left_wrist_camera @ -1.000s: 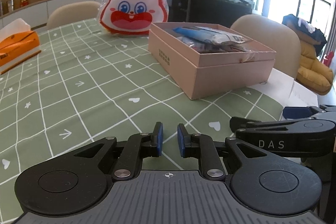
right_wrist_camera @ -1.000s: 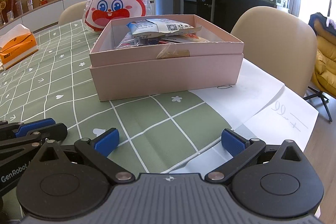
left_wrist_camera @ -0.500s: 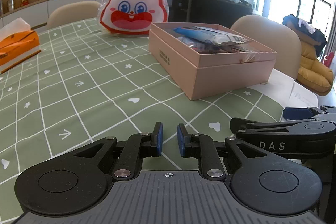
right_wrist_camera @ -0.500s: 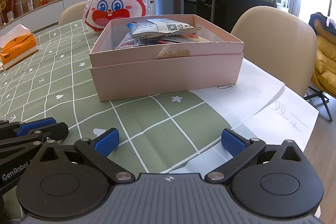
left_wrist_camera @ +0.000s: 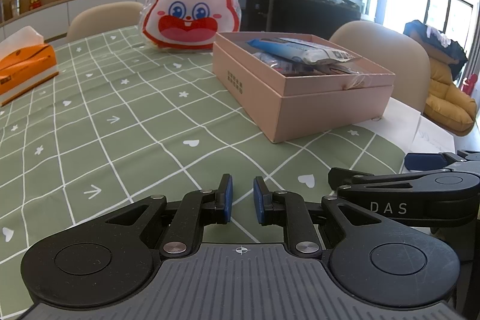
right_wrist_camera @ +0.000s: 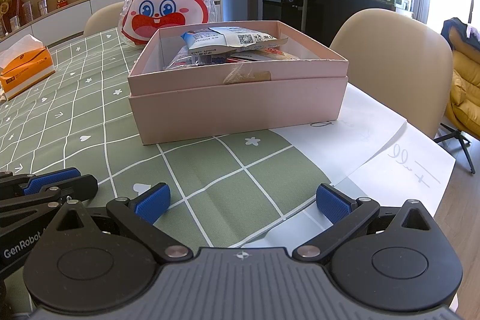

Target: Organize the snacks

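A pink open box [left_wrist_camera: 303,107] [right_wrist_camera: 240,107] stands on the green checked tablecloth and holds several snack packets [left_wrist_camera: 303,51] [right_wrist_camera: 234,42]. My left gripper [left_wrist_camera: 242,198] rests low at the near table edge, left of the box, its jaws nearly closed with a narrow gap and nothing between them. My right gripper [right_wrist_camera: 242,201] sits in front of the box, jaws wide apart and empty. It also shows in the left wrist view at the right [left_wrist_camera: 420,170].
A red and white rabbit-face bag [left_wrist_camera: 190,15] [right_wrist_camera: 168,9] stands behind the box. An orange tissue box [left_wrist_camera: 25,66] [right_wrist_camera: 25,68] lies far left. White paper sheets [right_wrist_camera: 375,140] lie by the box at the right table edge. Beige chairs [right_wrist_camera: 390,56] surround the table.
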Motion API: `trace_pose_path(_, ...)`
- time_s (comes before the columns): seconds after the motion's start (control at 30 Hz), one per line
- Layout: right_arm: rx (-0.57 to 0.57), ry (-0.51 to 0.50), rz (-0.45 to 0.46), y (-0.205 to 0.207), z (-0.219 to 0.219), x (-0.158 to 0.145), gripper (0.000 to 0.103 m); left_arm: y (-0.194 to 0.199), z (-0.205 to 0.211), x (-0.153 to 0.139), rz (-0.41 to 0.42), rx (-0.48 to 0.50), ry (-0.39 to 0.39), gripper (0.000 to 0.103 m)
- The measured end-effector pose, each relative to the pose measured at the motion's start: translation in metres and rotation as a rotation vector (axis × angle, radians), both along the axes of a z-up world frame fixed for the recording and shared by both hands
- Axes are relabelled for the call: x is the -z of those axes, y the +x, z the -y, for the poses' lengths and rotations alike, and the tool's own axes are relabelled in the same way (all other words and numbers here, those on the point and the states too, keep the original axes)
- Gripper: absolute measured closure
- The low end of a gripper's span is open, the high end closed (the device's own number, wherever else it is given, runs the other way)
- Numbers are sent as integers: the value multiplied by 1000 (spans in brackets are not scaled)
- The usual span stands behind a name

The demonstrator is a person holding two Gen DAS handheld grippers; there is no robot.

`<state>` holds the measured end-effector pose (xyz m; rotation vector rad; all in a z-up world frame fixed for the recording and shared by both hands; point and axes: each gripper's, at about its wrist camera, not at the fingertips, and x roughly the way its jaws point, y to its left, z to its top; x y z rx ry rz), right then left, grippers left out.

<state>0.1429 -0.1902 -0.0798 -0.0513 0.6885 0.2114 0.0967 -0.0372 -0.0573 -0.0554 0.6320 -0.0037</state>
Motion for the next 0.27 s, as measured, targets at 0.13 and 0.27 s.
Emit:
trace_pose_path(0.13,0,0,0,0,0,0,0,0,0,0,0,0,-3,83)
trace_pose_path(0.27,0,0,0,0,0,0,0,0,-2,0,1,1,-14,83)
